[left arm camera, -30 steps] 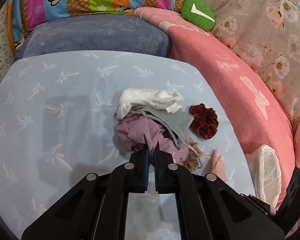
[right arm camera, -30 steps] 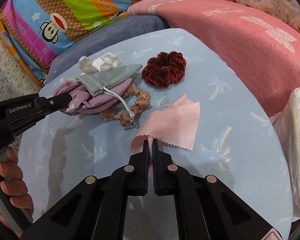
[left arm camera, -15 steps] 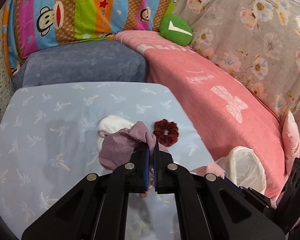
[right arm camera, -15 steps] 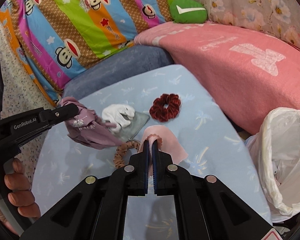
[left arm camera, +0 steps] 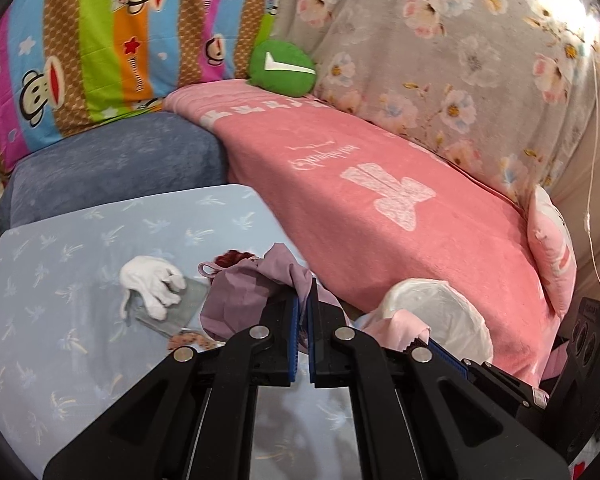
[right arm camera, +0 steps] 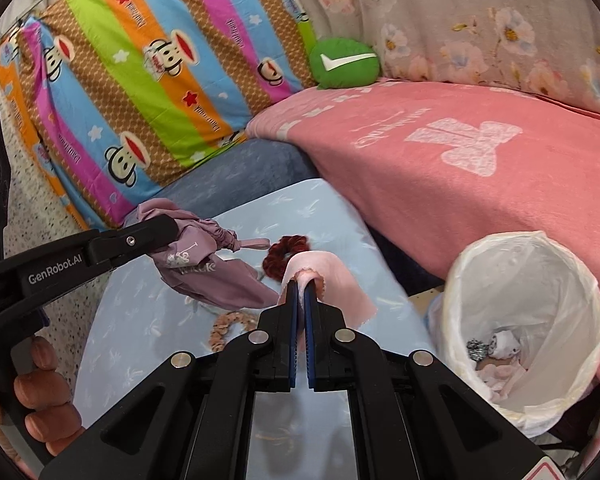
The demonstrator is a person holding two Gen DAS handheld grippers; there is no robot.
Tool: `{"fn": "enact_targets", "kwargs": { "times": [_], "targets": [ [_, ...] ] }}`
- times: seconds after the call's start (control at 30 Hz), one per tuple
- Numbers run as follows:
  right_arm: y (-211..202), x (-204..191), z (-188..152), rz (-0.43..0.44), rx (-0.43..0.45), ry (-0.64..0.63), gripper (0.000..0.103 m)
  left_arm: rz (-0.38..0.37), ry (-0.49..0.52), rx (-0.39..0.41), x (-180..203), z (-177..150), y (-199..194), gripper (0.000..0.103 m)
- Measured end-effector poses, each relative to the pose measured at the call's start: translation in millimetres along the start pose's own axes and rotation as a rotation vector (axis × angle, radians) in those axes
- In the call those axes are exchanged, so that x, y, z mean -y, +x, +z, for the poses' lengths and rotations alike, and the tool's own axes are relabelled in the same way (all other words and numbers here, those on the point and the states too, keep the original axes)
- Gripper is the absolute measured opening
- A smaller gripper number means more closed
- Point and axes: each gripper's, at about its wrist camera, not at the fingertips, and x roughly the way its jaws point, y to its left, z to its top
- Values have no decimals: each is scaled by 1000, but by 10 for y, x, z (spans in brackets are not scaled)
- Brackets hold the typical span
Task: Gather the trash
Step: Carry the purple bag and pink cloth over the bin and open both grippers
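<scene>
Right gripper (right arm camera: 301,292) clamped on pink cloth (right arm camera: 332,284), nearer the bin (right arm camera: 528,316) down to its right; left gripper (left arm camera: 303,300) pinching mauve bag (left arm camera: 240,296), farther off

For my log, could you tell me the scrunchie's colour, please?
Dark red scrunchie; clearest in the right wrist view.

Table: light blue palm-print cloth (left arm camera: 80,360) | Seating: blue-grey cushion (left arm camera: 112,176), pink blanket (right arm camera: 480,184) draped alongside | Backdrop: striped monkey-print fabric (right arm camera: 148,80), grey floral fabric (left arm camera: 460,60) | Extras: green pillow with white mark (right arm camera: 344,62) | Floor: speckled (right arm camera: 32,208)
</scene>
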Motion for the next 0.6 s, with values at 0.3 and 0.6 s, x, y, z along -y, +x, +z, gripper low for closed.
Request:
{"fn": "enact_targets", "kwargs": {
  "times": [0.3,0.6],
  "targets": [
    [-272,581,-5,-71,45,87,5,-61,89,-37,556,-57,173,3],
    [-423,1205,-62,-142,57,182,5,-120,179,-92,1085,-147,395,3]
  ]
}}
